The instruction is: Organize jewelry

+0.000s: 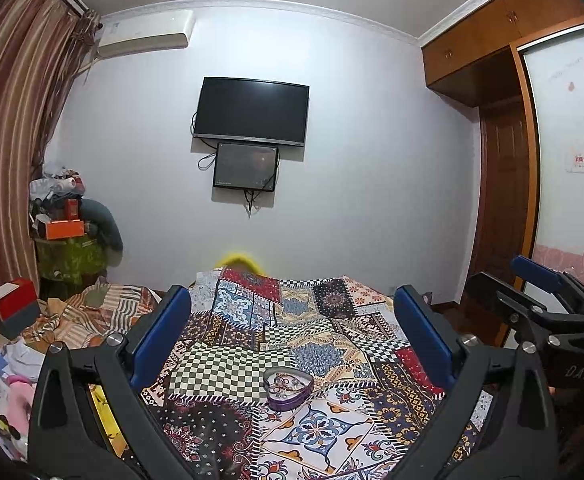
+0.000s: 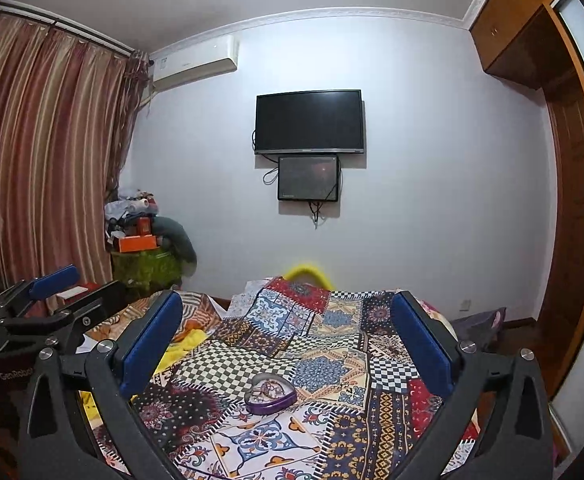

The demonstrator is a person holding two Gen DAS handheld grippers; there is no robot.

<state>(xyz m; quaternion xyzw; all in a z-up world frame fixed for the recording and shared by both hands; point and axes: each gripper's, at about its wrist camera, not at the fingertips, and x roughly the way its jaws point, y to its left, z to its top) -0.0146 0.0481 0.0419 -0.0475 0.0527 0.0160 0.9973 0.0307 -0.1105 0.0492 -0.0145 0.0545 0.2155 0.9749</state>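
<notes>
Jewelry (image 1: 286, 383) lies tangled inside the open heart-shaped tin (image 1: 288, 400) on the patchwork bedspread (image 1: 323, 432). Whether sorting is starting or finished, I cannot tell. Left tool (image 1: 292, 344) and right tool (image 2: 288, 344) hover above it, both spread apart and holding nothing, with free bedspread all around.
</notes>
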